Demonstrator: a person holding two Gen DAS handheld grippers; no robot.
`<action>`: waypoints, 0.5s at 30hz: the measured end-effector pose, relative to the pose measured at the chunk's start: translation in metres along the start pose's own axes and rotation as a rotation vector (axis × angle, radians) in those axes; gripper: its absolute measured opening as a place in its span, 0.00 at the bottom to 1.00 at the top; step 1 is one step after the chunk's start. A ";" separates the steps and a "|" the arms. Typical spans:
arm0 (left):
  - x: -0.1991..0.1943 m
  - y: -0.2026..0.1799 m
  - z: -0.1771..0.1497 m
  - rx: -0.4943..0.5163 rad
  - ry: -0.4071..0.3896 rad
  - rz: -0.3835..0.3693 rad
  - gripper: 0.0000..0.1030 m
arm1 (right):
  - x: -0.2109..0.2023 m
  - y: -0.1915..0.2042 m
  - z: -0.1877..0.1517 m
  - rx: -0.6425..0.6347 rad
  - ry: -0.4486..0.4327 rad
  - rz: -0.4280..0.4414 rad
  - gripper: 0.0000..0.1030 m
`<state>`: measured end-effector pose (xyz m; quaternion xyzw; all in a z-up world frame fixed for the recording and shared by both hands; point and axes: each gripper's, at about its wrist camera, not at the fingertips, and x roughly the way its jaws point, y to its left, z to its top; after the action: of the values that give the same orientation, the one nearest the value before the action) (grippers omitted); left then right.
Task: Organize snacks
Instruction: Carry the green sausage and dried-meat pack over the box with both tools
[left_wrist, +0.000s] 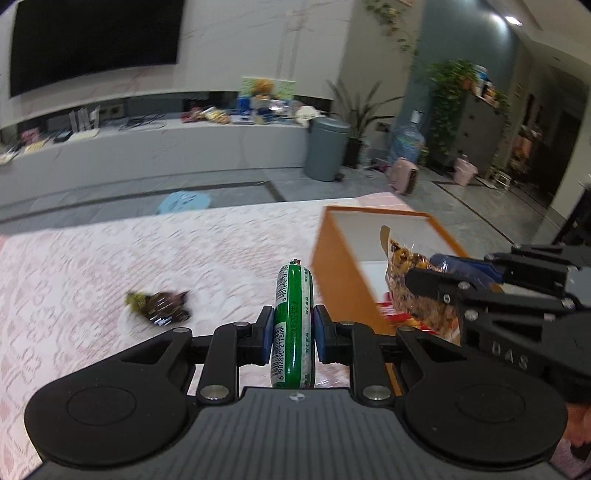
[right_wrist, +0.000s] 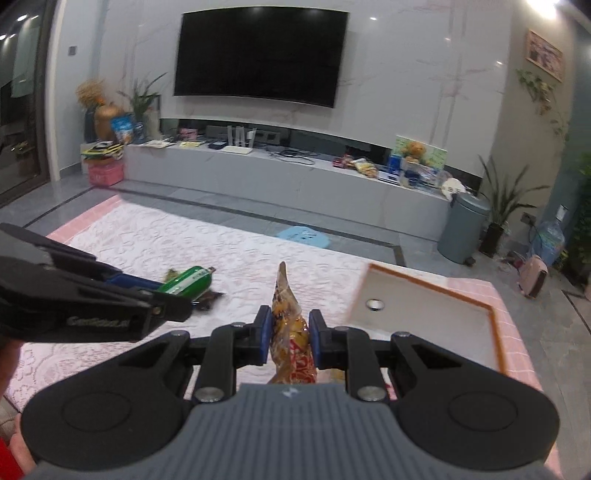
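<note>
My left gripper (left_wrist: 293, 326) is shut on a green sausage stick (left_wrist: 293, 295) that stands up between its blue pads. It hangs above the pink-and-white lace tablecloth (left_wrist: 110, 258). To its right, my right gripper (left_wrist: 436, 269) is shut on a clear snack bag (left_wrist: 404, 258) of brown and yellow pieces, held at the orange box (left_wrist: 332, 266). In the right wrist view the right gripper (right_wrist: 286, 332) pinches that snack bag (right_wrist: 284, 295), with the box (right_wrist: 495, 332) open to the right. The left gripper (right_wrist: 166, 293) and its sausage (right_wrist: 188, 280) are at the left. A dark wrapped snack (left_wrist: 159, 306) lies on the cloth.
The box shows a white inside, with red packets low in it in the left wrist view. Beyond the table's far edge are grey floor tiles, a blue round mat (right_wrist: 304, 236), a long TV bench (right_wrist: 258, 173) with clutter, a grey bin (right_wrist: 461, 229) and potted plants.
</note>
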<state>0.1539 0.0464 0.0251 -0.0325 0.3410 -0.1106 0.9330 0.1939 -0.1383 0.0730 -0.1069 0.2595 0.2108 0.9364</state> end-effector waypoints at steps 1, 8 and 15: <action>0.003 -0.008 0.003 0.014 0.001 -0.007 0.23 | -0.003 -0.009 0.000 0.003 0.003 -0.013 0.18; 0.034 -0.064 0.017 0.119 0.027 -0.079 0.24 | -0.008 -0.075 -0.015 0.037 0.054 -0.097 0.18; 0.086 -0.099 0.026 0.230 0.090 -0.135 0.24 | 0.010 -0.129 -0.025 0.079 0.115 -0.112 0.18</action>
<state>0.2162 -0.0704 0.0043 0.0567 0.3647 -0.2128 0.9047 0.2488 -0.2576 0.0579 -0.0962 0.3147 0.1410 0.9337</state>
